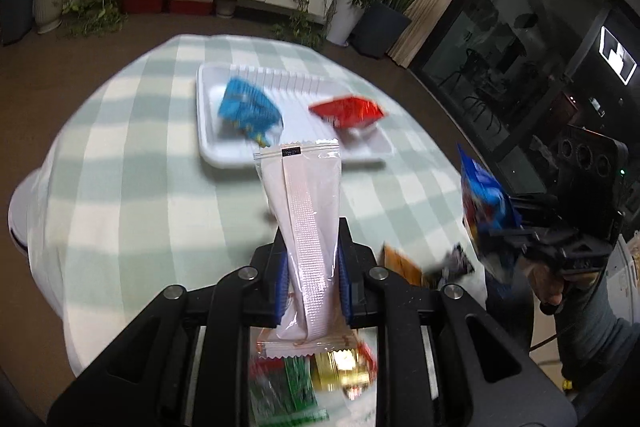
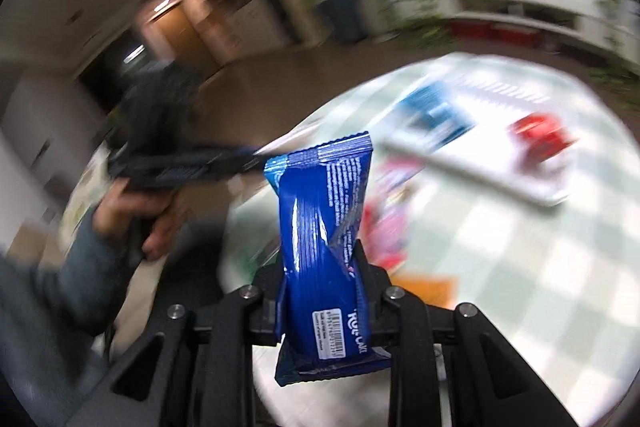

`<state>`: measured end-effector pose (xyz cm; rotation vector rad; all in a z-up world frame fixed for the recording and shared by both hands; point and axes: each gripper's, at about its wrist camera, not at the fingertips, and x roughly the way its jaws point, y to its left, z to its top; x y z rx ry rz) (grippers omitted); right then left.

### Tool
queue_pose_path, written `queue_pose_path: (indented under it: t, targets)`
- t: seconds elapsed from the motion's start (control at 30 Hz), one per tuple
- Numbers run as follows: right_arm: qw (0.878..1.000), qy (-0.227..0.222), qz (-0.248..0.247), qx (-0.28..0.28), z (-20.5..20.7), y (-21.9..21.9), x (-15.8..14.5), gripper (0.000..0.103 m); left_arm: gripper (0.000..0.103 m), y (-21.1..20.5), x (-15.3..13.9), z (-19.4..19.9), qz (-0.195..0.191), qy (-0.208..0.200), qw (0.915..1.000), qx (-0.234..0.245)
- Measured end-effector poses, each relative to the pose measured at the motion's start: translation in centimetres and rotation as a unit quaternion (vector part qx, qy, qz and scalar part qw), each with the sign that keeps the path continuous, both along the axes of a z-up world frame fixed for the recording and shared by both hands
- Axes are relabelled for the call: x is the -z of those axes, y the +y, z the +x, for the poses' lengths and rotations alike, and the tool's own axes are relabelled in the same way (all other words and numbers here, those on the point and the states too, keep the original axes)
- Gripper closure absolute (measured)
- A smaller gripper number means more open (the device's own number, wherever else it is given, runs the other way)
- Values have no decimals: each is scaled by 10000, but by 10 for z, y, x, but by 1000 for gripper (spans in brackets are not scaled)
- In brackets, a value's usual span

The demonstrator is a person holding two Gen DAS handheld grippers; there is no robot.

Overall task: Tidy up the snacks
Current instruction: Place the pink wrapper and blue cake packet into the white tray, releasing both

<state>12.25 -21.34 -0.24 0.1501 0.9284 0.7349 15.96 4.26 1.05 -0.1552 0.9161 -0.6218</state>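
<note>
My left fingers [image 1: 310, 267] pinch the white wafer pack [image 1: 304, 223], my right fingers [image 2: 322, 291] the blue snack pack [image 2: 324, 247] (both slick wrappers); either could slip before reaching the tray [image 1: 208, 147].

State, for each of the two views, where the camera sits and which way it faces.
Left wrist: on the left tool, facing down across the checked table to the white tray; shows the white packet it grips, plus the right tool.
Right wrist: on the right tool, gripping the blue packet; shows the left hand.
Shared: tray, both tools.
</note>
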Motion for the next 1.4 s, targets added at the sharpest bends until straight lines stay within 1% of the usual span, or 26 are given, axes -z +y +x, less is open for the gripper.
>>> queue_pose_path:
  t: [0.1,0.13,0.17,0.23,0.33,0.43,0.6,0.73,0.87,1.0,1.17,1.23,1.33,1.4]
  targets:
    - [9959,-107,-70,891,39,-13,-8,75,85,-9,-12,43,24,-108,9998,-150]
    - [9935,-115,-58,1134,54,-17,-11,75,85,-13,-15,57,109,-158,9996,-226]
    - [9919,-139,-97,1262,64,-18,-12,76,85,-18,-16,75,214,-196,9990,-330]
    - [9870,-258,-202,1574,87,-18,-11,75,85,-26,-15,103,208,-147,9988,-424]
    - [9836,-174,-285,1770,121,-14,1,75,85,-46,-6,141,385,-112,9982,-452]
    - [9815,37,-371,1879,147,-14,15,75,85,-64,10,174,555,-27,9973,-478]
    - [9786,267,-571,1958,180,-8,42,75,85,-80,43,207,769,158,9957,-487]
    - [9751,400,-768,2041,197,-4,59,75,85,-87,64,214,882,211,9946,-504]
    - [9733,482,-918,2046,206,1,71,75,83,-98,77,217,1117,127,9925,-481]
    - [9709,557,-1119,2041,212,3,85,75,83,-106,84,219,1273,32,9908,-463]
    - [9679,649,-1171,2129,217,-1,95,73,82,-107,84,218,1327,-30,9903,-423]
    - [9671,671,-1183,2150,218,-2,98,71,79,-109,84,217,1378,-62,9897,-390]
    - [9669,682,-1199,2147,219,-1,101,70,70,-113,83,214,1430,-99,9892,-309]
    - [9669,657,-1253,2125,219,1,101,70,54,-117,83,212,1403,-104,9898,-211]
